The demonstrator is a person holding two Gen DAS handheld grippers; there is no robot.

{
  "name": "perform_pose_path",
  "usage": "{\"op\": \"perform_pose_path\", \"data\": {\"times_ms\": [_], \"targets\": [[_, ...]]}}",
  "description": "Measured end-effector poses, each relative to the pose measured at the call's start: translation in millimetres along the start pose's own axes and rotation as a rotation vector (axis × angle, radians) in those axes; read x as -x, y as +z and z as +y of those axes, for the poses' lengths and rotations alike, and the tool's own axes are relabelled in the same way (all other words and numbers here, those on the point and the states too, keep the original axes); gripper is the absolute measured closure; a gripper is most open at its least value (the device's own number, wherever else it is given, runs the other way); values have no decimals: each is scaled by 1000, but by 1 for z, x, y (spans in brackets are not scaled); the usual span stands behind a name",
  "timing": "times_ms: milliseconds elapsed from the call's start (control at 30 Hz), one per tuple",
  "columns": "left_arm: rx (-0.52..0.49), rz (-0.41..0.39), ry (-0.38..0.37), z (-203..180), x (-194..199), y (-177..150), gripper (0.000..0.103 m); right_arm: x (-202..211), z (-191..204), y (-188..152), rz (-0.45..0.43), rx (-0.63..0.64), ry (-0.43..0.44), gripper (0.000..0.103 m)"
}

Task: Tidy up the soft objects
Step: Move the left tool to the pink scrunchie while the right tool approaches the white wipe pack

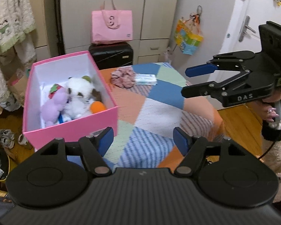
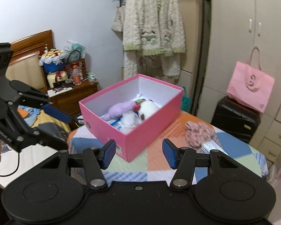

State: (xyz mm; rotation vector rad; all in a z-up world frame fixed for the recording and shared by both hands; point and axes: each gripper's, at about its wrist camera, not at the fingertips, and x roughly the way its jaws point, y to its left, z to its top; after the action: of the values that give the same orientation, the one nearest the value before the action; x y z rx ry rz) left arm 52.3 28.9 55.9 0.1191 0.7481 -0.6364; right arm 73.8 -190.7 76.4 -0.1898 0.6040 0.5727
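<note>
Both grippers, left & right, hung released w/ nothing between the jaws. Plush toys lay in the pink box; a scrunchie sat on the table, touching a packet. Risk: grabbing the packet too, or nudging the box.
</note>
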Motion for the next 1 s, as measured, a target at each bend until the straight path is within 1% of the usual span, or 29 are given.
{"op": "perform_pose_path", "data": {"times_ms": [200, 333, 400, 500, 667, 800, 967, 1000], "targets": [[-47, 21, -33, -22, -16, 7, 34, 12, -17, -20, -24, -32, -38, 42], [-34, 43, -59, -31, -33, 14, 34, 17, -29, -34, -34, -75, -54, 42], [-24, 36, -54, -36, -40, 16, 34, 18, -37, -39, -33, -79, -76, 42], [-25, 11, -66, -47, -49, 17, 34, 21, -49, -45, -28, -56, -120, 42], [-24, -17, -92, -62, -69, 25, 34, 22, -76, -49, -37, -61, -111, 42], [71, -55, -117, -56, -87, 35, 34, 17, -92, -59, -60, -71, -98, 42], [129, -98, -79, -48, -114, 50, 33, 5, -118, -70, -108, -95, -113, 40], [136, -105, -67, -46, -121, 52, 33, 0, -123, -72, -118, -93, -120, 36]]}}
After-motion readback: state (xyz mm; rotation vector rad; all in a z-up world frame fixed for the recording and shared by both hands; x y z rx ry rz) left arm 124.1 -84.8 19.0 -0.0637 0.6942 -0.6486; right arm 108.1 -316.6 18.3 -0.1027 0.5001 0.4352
